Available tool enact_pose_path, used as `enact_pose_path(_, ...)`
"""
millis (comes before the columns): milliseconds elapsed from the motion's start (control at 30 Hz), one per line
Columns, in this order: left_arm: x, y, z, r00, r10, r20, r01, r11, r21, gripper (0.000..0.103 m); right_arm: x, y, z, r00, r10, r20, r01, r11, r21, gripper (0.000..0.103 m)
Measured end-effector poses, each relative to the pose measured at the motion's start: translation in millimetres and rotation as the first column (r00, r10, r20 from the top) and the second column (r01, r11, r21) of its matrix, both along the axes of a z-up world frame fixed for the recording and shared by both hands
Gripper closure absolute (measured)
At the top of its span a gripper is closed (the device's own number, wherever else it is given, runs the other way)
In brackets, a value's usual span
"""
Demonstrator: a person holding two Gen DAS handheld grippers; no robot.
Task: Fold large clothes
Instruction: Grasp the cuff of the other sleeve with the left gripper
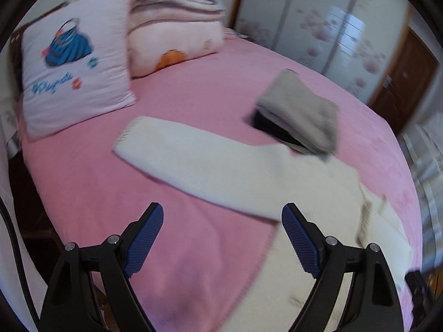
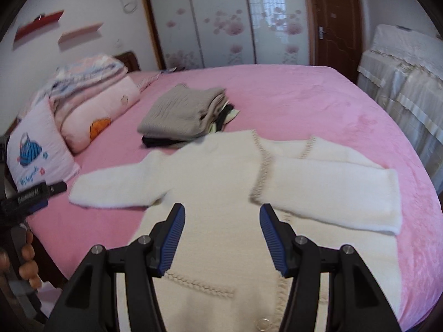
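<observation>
A white knit cardigan (image 2: 221, 182) with beige trim lies flat on the pink bed (image 2: 304, 96), front up, both sleeves spread out. My right gripper (image 2: 220, 215) is open and empty, hovering over the cardigan's body. My left gripper (image 1: 221, 215) is open and empty, above the bed just in front of the cardigan's left sleeve (image 1: 193, 160). The left gripper also shows at the left edge of the right wrist view (image 2: 33, 196), held by a hand.
A pile of folded clothes topped by a grey sweater (image 2: 182, 110) sits behind the cardigan, also in the left wrist view (image 1: 301, 110). A pillow (image 1: 74, 74) and folded quilts (image 1: 177, 30) lie at the bed's head. A wardrobe (image 2: 221, 19), a door (image 2: 332, 22) and covered furniture (image 2: 401, 83) stand beyond.
</observation>
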State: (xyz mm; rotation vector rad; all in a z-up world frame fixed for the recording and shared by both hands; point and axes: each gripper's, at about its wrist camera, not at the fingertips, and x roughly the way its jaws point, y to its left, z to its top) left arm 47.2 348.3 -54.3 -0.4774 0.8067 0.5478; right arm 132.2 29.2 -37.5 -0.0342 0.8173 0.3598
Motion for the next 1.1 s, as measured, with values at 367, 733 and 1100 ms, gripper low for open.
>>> enact_pose_path(367,3.2,136.8,-124.0,0.948,0.317,-0.031,-0.311,0.901,-0.302,0.017,21.9,93.0,-62.7,0.985,0.154,-0.079,-0.162,0.982,-0.101,0.047)
enact_pose_path(733,44.7,171.6,-180.2,0.904,0.428,-0.017,-0.402,0.834,-0.378,0.068,49.8,97.1,-99.0,0.980,0.133,-0.148,-0.151,0.981,-0.120,0.047)
enact_pose_path(1100,110.1,88.5,-57.7,0.949,0.207,0.238,-0.165,0.969,-0.183,0.097,70.3,56.0,-103.0,0.985,0.047,-0.166,-0.059,0.996,-0.069,0.047)
